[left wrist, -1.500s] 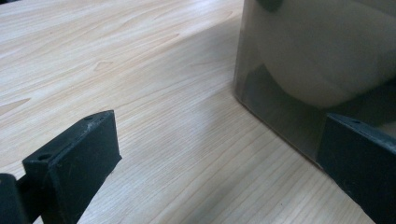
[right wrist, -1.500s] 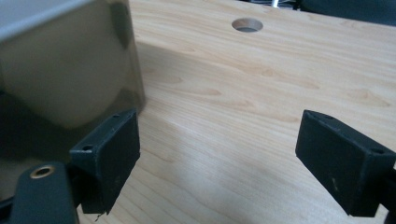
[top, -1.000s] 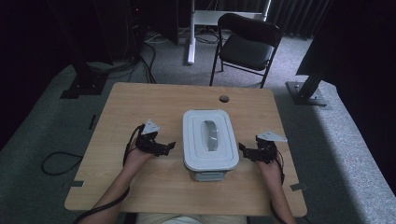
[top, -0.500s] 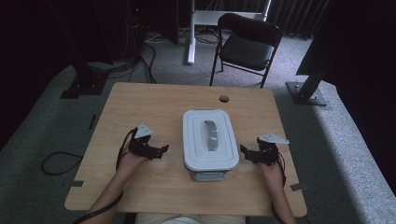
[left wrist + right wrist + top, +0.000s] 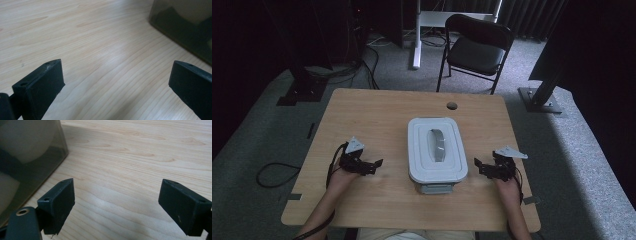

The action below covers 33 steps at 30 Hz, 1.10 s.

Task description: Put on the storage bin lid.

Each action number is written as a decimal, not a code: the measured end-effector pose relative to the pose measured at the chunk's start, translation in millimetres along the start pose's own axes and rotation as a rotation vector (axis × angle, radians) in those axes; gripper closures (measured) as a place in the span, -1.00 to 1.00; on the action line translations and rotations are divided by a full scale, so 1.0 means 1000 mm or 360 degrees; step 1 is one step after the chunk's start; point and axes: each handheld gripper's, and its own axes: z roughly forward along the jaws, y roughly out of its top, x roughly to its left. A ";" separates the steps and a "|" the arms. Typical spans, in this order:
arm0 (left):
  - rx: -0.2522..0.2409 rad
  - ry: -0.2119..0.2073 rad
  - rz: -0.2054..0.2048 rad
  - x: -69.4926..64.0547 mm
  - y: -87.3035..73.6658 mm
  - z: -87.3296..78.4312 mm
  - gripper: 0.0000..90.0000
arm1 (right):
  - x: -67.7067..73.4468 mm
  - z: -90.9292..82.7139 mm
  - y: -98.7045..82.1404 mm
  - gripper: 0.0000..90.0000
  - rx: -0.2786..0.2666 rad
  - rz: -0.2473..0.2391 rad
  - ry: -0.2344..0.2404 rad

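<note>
While flanking the box (image 5: 437, 156) at mid-table (image 5: 377, 115), set wide apart, seemingly to leave it free: left gripper (image 5: 373, 166) and right gripper (image 5: 481, 166) both spread, grasping nothing, jaws resting low over bare wood. Drawn farther outward from the box than a second ago.

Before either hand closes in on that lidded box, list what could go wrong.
1. The box sits near the table's front edge; an uneven push from one side could slide it toward the person.
2. Both tongs, left and right, stand open and clear of it; gripping only the lid might lift that alone.
3. The smooth tinted wall may slip between the jaws.
</note>
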 end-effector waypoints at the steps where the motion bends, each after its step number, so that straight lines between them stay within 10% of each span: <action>1: 0.0000 0.0002 -0.0003 0.001 -0.002 -0.001 -0.99 | 0.000 -0.001 -0.001 -0.70 0.0004 -0.0005 -0.0008; 18: -0.0003 0.0061 -0.0071 0.013 -0.034 -0.025 -0.99 | -0.009 -0.021 -0.021 -0.70 0.0039 0.0060 -0.0097; 33: -0.0035 0.0240 -0.0147 0.017 -0.056 -0.048 -0.99 | -0.013 -0.037 -0.037 -0.71 0.0022 0.0097 -0.0223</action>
